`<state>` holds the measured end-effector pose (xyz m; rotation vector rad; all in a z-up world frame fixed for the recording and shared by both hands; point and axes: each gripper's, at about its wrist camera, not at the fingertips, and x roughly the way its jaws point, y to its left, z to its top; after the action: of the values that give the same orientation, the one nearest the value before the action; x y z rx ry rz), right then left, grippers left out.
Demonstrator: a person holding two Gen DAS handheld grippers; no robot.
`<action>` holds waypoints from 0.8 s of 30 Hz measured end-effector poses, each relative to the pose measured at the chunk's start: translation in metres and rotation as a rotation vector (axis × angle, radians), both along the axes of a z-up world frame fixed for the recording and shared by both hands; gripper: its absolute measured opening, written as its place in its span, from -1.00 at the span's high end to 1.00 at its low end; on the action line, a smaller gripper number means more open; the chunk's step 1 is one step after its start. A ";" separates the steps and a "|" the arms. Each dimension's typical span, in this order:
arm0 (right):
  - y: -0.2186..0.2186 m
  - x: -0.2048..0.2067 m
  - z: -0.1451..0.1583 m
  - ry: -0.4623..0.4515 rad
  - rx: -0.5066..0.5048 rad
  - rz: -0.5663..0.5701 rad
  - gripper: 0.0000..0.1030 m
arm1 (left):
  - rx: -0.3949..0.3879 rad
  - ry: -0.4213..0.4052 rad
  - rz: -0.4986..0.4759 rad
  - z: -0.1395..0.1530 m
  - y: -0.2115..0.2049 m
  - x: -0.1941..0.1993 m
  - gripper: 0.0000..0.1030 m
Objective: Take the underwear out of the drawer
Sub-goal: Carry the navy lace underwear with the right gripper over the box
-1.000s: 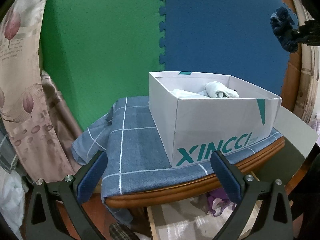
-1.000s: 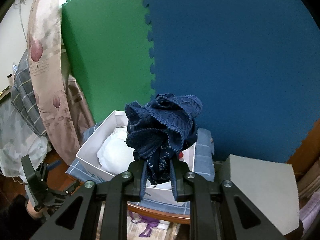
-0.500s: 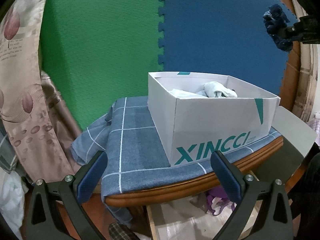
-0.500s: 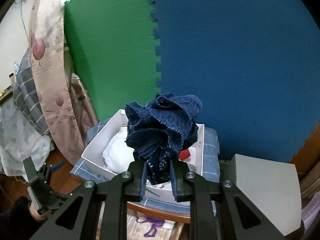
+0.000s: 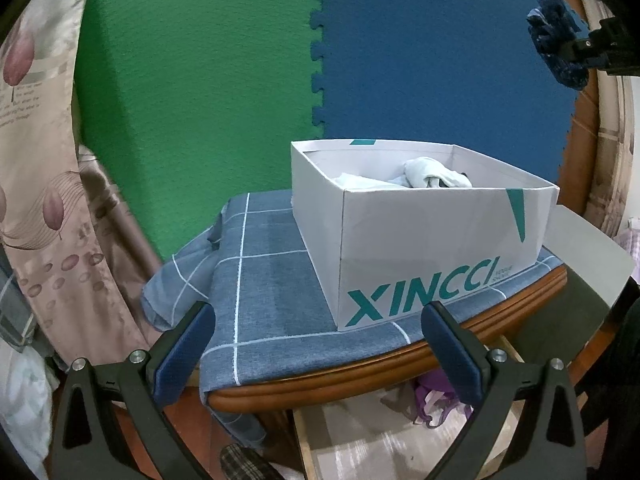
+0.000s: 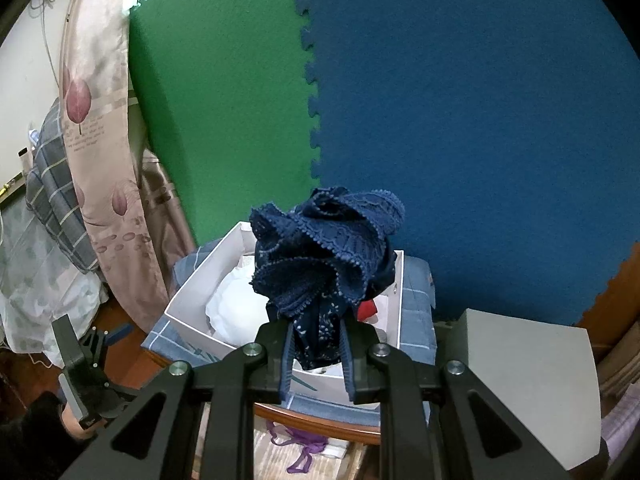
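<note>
Bunched underwear hides part of the box interior.

Lacy navy cloth underwear, matt white cardboard box, glossy wooden table edge, rough foam mats.

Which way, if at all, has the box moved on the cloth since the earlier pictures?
No. In the left view the box keeps its place on the white lines of the cloth, its back corner just left of the mat seam.

The right gripper pinches navy lace underwear, bunched above a white box; white cloth lies inside at nine o'clock.
</note>
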<state>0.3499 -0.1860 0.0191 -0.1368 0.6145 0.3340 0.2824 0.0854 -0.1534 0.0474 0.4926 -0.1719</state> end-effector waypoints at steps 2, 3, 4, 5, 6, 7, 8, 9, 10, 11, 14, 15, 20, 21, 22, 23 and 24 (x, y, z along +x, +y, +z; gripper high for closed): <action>0.002 0.001 0.000 0.001 -0.002 0.002 0.63 | 0.001 0.002 0.001 0.000 0.000 0.000 -0.98; 0.002 0.001 0.000 0.001 -0.002 0.002 0.63 | 0.000 0.001 0.000 0.000 0.000 0.000 -0.98; 0.002 0.000 0.000 0.000 0.000 0.001 0.63 | 0.001 0.003 -0.001 0.000 0.000 0.000 -0.98; 0.002 0.000 0.000 0.001 0.001 0.001 0.63 | 0.002 0.005 -0.001 0.000 0.000 0.000 -0.98; 0.003 0.001 0.000 0.003 0.001 0.002 0.63 | 0.002 0.006 0.000 0.000 0.000 0.000 -0.98; 0.004 0.002 -0.001 0.003 0.000 0.005 0.63 | 0.001 0.006 0.000 0.000 -0.001 0.000 -0.98; 0.004 0.003 -0.001 0.005 -0.001 0.006 0.63 | 0.001 0.006 0.000 0.000 -0.001 0.001 -0.98; 0.005 0.004 -0.002 0.007 -0.001 0.006 0.63 | 0.003 0.007 0.000 0.000 -0.001 0.001 -0.98; 0.005 0.004 -0.002 0.006 -0.001 0.004 0.63 | 0.005 0.009 -0.002 0.000 -0.001 0.001 -0.98; 0.005 0.004 -0.002 0.007 0.000 0.003 0.63 | 0.007 0.010 -0.004 0.000 -0.001 0.000 -0.98; 0.007 0.005 -0.004 0.008 -0.006 0.002 0.63 | 0.007 0.005 -0.005 0.000 -0.001 0.000 -0.98; 0.008 0.006 -0.004 0.010 -0.006 0.002 0.63 | 0.007 0.007 -0.005 0.000 -0.001 -0.001 -0.98; 0.004 0.011 -0.008 0.024 0.017 -0.013 0.63 | 0.006 0.010 -0.002 0.001 -0.001 -0.002 -0.98; 0.004 0.014 -0.009 0.026 0.012 -0.017 0.63 | 0.007 0.010 -0.004 0.000 -0.001 0.000 -0.98; 0.003 0.015 -0.010 0.026 0.008 -0.021 0.63 | 0.006 0.011 -0.006 0.000 0.000 -0.001 -0.98; 0.003 0.018 -0.011 0.026 0.006 -0.025 0.63 | 0.006 0.011 -0.009 0.000 -0.001 -0.001 -0.98; 0.002 0.022 -0.013 0.032 0.011 -0.031 0.63 | 0.006 0.012 -0.011 0.000 -0.001 -0.001 -0.98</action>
<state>0.3717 -0.1844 0.0066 -0.1115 0.6456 0.3105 0.2818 0.0848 -0.1534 0.0549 0.5047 -0.1811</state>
